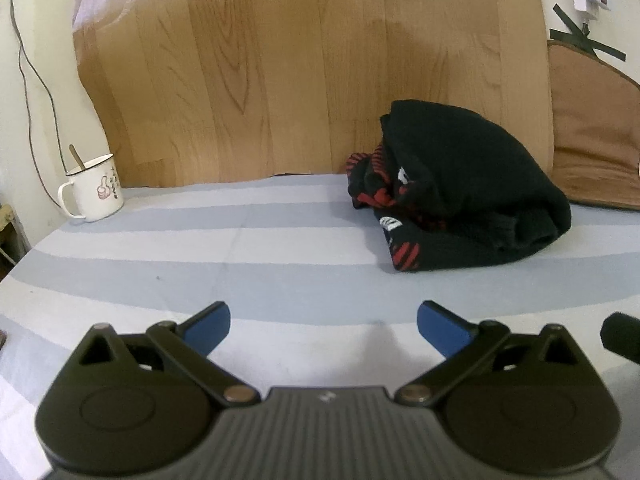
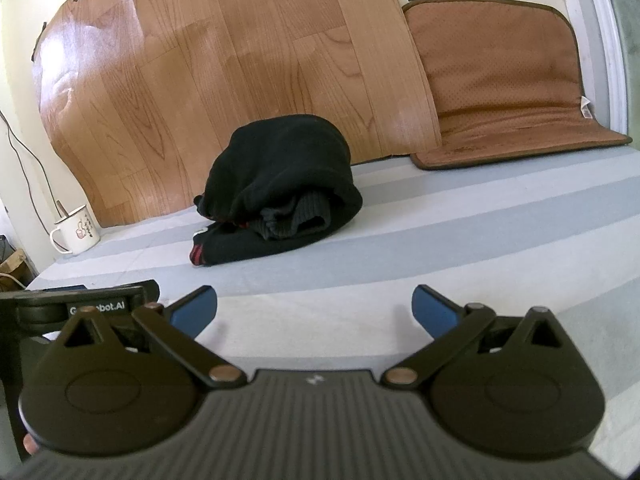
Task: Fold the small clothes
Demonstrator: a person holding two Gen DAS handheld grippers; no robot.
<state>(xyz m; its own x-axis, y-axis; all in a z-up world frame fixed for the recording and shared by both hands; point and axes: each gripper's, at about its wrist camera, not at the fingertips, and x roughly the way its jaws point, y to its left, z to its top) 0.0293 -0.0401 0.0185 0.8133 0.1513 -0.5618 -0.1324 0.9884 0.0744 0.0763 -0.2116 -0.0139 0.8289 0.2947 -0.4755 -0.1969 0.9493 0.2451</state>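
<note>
Two tools here, left tool [image 1: 323, 322] and right tool [image 2: 314, 307], both spread wide with nothing in them. Ahead on the blue-and-white striped bed sheet [image 1: 200, 248] sits one bundled black garment with red stripes [image 1: 460, 188]. One white enamel mug [image 1: 93, 186] far left, one brown cushion [image 2: 504, 80] against the wall.

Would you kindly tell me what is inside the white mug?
A utensil handle sticks out of the white mug. Its lower end and any contents are hidden by the mug's wall.
</note>
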